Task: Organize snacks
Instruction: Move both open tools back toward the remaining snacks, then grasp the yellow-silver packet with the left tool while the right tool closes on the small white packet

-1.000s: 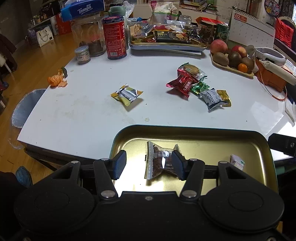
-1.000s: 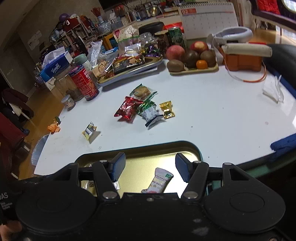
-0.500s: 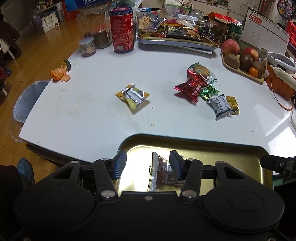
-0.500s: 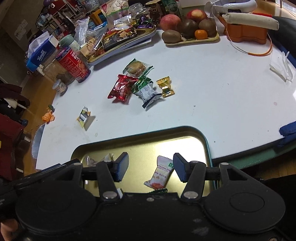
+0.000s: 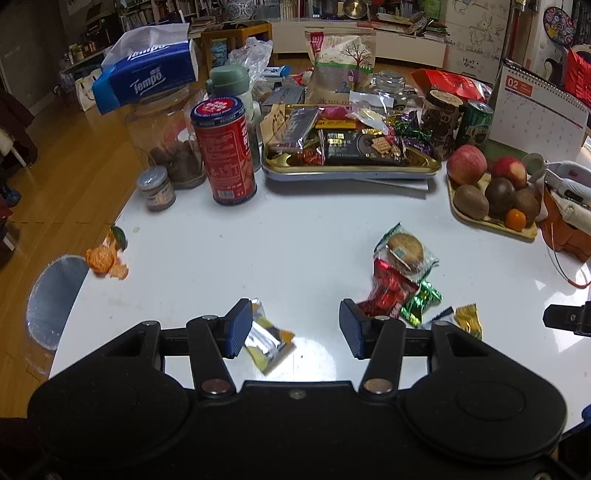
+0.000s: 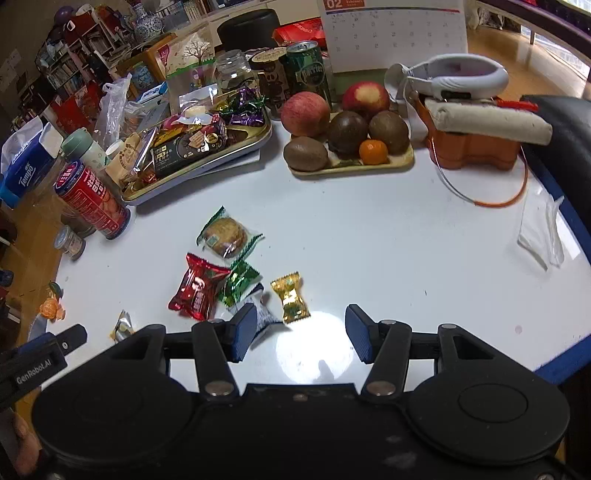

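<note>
Loose snacks lie on the white table. My left gripper hangs open above a silver-and-yellow packet, which lies close to its left finger, untouched. To its right are a red packet, a wrapped cookie, a green candy and a gold candy. My right gripper is open over bare table, just right of the gold candy and a white-blue packet by its left finger. The red packet, green candy and cookie lie further left.
At the back stand a gold tray full of snacks, a red can, a glass jar, a small jar, a fruit plate and a calendar. Orange peel lies at the left edge.
Both grippers have moved forward from over the near gold tray to above the loose snacks on the table. The tray and the packets in it have dropped out of view.
</note>
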A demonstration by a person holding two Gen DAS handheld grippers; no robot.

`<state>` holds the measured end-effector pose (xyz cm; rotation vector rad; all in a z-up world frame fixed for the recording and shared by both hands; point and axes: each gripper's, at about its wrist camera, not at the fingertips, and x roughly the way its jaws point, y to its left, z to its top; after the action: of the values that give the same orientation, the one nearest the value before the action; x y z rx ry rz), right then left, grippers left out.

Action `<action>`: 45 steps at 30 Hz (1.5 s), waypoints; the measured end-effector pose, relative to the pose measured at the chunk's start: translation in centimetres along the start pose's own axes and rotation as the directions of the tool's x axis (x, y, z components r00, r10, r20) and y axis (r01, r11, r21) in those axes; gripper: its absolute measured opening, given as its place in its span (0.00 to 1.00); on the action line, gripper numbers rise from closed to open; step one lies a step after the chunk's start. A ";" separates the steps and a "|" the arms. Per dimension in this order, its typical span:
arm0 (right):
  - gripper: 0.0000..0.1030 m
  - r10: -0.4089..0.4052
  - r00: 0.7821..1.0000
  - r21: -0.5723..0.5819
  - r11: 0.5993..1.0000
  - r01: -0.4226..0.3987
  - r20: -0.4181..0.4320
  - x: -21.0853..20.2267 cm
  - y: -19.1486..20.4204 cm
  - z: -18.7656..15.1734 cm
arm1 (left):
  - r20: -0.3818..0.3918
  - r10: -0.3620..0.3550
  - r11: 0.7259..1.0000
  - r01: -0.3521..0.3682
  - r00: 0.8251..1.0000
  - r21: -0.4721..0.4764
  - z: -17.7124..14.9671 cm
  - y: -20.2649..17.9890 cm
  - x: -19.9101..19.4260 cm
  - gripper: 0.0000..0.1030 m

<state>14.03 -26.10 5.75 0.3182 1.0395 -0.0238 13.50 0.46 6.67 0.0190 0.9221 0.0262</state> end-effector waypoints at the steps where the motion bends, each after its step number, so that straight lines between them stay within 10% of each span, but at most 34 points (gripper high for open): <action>1: 0.56 -0.001 1.000 -0.010 1.000 0.001 -0.004 0.4 0.3 0.8 | 0.003 0.003 1.000 -0.003 1.000 0.003 0.8 -0.1 0.4 0.56; 18: 0.47 -0.016 0.962 -0.019 1.000 0.012 -0.271 11.0 2.4 4.4 | -0.166 0.026 1.000 -0.028 0.986 -0.011 2.8 -0.4 6.5 0.56; 45: 0.29 -0.048 0.954 -0.080 0.996 0.025 -0.296 14.2 3.7 3.0 | -0.184 0.045 0.997 -0.031 0.982 0.077 2.0 -1.9 7.0 0.56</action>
<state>24.41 -21.50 -4.01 0.2376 1.3423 0.0316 19.39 -1.28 2.25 0.1048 1.1096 0.0297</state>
